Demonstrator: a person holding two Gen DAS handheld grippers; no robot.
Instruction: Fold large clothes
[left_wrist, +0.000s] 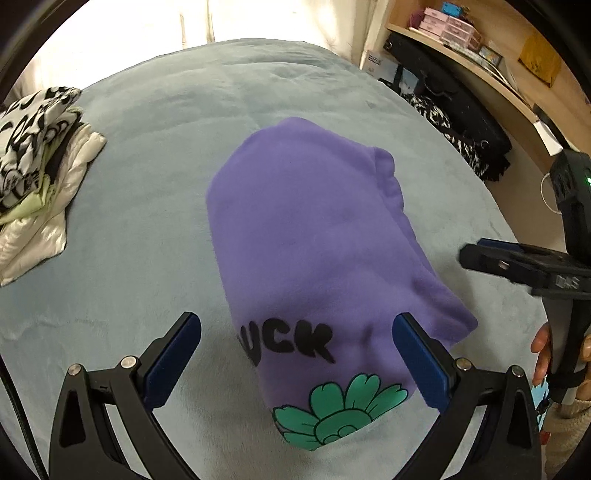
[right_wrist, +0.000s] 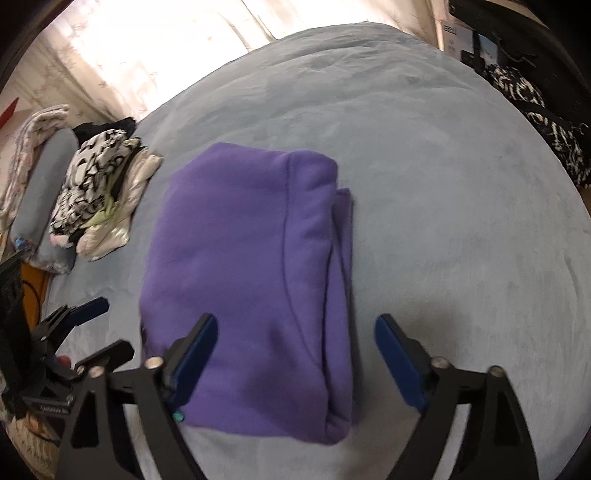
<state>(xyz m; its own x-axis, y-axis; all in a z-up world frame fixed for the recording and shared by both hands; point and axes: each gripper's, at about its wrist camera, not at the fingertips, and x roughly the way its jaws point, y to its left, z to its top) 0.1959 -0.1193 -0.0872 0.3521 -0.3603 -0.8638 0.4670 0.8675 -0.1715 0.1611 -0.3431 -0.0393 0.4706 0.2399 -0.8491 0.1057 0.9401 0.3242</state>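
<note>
Left wrist view showed the purple sweatshirt (left_wrist: 314, 236) folded on the bed (left_wrist: 147, 221), its long axis running away from both claws. The left claw (left_wrist: 297, 360) and right claw (right_wrist: 295, 360) hung just above its near end, jaws apart, holding nothing.

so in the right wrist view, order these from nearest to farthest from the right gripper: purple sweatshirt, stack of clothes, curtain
From the right gripper:
1. purple sweatshirt, folded, just under and ahead of the open jaws
2. stack of clothes, far left on the bed
3. curtain, behind the bed, top left

Backlit curtain (right_wrist: 147, 48) blown out; fisheye edges blurred.
</note>
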